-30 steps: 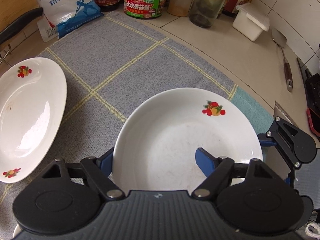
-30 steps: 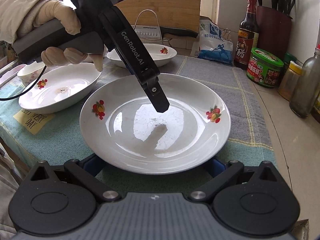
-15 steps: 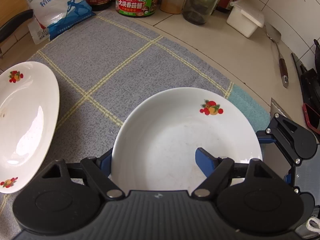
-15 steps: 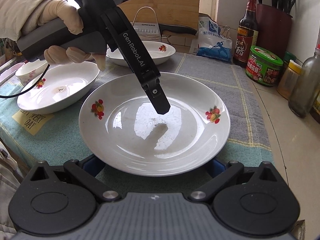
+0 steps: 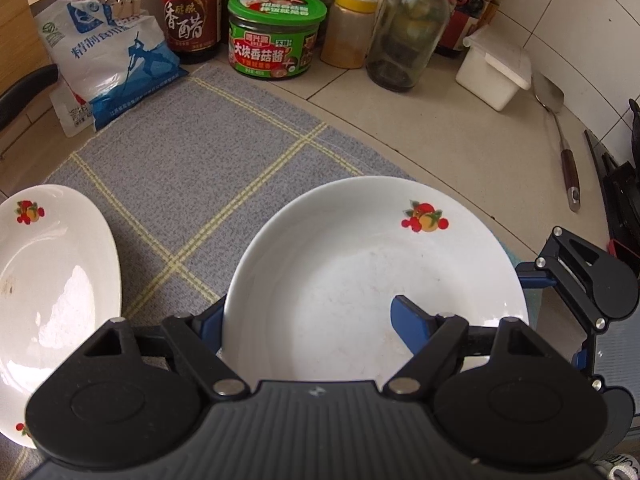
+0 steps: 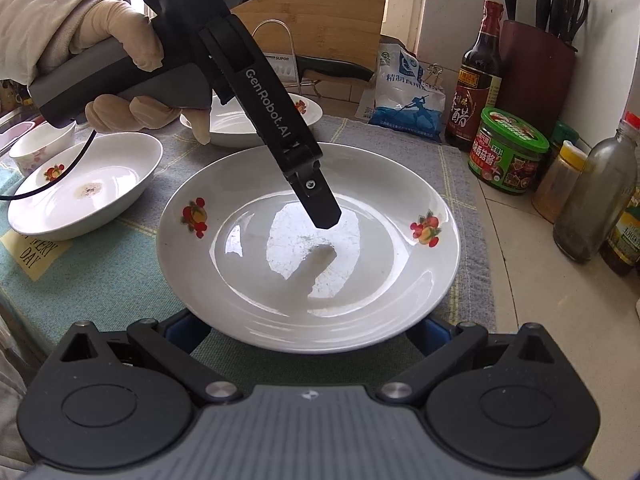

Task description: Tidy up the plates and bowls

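A white plate with fruit prints sits on the grey checked cloth. My left gripper straddles its near rim, one blue finger inside the plate and the other outside; whether it clamps the rim is unclear. In the right wrist view its finger hangs just over the plate's middle. My right gripper is open, its fingers spread wide under the plate's near edge. A second plate lies to the left. Two more dishes lie further back.
Along the wall stand a salt bag, vinegar bottle, green-lidded jar, spice jar, glass bottle and white box. A spatula lies on the counter. A small bowl sits far left.
The left gripper's view has tilted up and shifted, so the jars at the wall show fully. The plate has stayed between its fingers. The right gripper has barely moved.
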Demonstrator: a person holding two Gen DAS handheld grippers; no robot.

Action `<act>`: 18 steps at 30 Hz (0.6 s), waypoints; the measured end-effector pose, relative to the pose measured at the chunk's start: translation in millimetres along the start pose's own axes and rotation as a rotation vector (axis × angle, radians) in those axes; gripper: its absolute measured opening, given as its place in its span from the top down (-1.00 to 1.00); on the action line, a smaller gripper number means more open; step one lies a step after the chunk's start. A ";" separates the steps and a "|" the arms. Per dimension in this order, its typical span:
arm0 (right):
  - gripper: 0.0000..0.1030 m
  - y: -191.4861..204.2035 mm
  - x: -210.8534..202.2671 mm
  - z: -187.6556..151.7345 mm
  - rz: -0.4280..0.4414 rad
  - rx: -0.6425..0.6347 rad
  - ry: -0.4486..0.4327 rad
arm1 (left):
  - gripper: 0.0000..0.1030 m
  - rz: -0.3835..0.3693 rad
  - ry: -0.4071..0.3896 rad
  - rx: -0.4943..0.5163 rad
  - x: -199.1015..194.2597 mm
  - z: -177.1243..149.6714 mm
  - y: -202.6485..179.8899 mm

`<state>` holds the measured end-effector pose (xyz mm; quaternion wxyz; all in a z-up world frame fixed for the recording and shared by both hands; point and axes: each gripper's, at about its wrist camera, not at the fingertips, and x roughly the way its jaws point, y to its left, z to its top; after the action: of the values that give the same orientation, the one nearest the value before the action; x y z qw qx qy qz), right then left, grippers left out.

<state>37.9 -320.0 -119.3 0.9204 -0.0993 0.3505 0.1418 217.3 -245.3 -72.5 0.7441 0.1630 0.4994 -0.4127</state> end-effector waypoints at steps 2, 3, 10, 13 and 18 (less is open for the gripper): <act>-1.00 -5.8 4.3 2.6 -0.003 -0.002 0.002 | -0.59 0.001 -0.006 -0.005 3.5 5.6 2.4; -1.00 -8.6 6.4 3.6 -0.003 -0.003 0.004 | -0.59 0.005 -0.010 -0.008 5.6 8.7 3.8; -1.00 -26.7 18.3 8.1 -0.022 0.004 0.010 | -0.59 0.023 -0.024 0.003 18.2 25.1 8.7; -1.00 -32.2 21.8 9.0 -0.021 0.012 0.012 | -0.59 0.033 -0.030 0.012 23.5 28.5 9.5; -1.00 -38.7 27.7 10.7 -0.024 0.018 0.019 | -0.59 0.040 -0.032 0.009 30.4 32.6 12.2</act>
<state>77.1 -348.1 -127.0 0.9195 -0.0966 0.3592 0.1267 251.5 -272.9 -86.7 0.7594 0.1698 0.4821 -0.4026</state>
